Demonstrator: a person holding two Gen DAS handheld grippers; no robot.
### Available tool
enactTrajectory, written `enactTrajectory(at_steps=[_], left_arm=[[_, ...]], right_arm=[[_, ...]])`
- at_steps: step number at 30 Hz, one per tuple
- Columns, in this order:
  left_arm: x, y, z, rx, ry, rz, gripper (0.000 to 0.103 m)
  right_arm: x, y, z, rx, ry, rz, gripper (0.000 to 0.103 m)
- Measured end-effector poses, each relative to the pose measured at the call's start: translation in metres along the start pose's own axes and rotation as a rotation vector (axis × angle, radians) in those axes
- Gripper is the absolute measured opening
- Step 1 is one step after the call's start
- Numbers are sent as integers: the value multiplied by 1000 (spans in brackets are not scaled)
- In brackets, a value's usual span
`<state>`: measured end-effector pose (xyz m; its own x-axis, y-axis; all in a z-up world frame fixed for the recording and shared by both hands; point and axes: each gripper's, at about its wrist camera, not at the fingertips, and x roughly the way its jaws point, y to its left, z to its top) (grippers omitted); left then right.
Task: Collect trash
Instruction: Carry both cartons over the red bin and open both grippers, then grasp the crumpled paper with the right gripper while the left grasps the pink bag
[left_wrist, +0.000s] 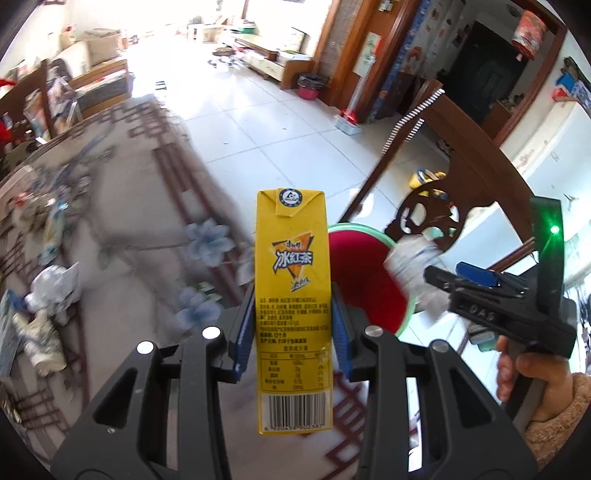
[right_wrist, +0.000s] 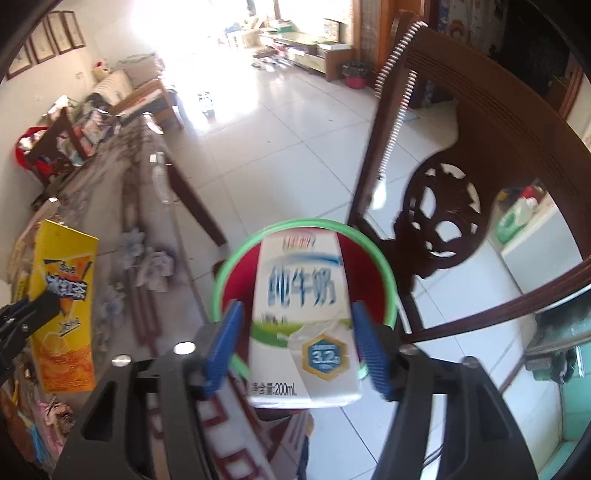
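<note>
over the bin (right_wrist: 384, 266), only the right view shows right fingers (right_wrist: 364, 341) apart around milk carton (right_wrist: 304, 317); left fingers (left_wrist: 245, 325) clamp tea carton (left_wrist: 291, 295).

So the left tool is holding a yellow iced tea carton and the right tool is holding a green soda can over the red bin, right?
Not quite. The right tool has a white milk carton, not a green soda can; the right wrist view shows it above the red bin. The rest stands: the left tool holds the yellow iced tea carton.
</note>
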<state>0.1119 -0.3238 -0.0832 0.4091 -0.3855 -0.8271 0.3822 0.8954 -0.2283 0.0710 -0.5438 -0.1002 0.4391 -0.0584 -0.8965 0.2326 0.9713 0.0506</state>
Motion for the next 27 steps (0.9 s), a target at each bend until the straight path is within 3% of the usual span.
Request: enactTrajectory(at_steps=[11, 12, 14, 21, 27], left_arm=[[64, -74, 29, 144, 15, -118, 36], [66, -78, 29, 151, 12, -120, 38], [69, -83, 30, 155, -1, -136, 57], [44, -63, 22, 98, -19, -132, 60], [-13, -4, -5, -23, -64, -59, 61]], right_arm=[[-18, -45, -16, 99, -1, -45, 71], [-20, -48, -19, 110, 1, -47, 71], [-23, -52, -24, 126, 0, -49, 71], [-38, -35, -36, 113, -12, -29, 71], [-47, 15, -39, 30, -27, 28, 71]])
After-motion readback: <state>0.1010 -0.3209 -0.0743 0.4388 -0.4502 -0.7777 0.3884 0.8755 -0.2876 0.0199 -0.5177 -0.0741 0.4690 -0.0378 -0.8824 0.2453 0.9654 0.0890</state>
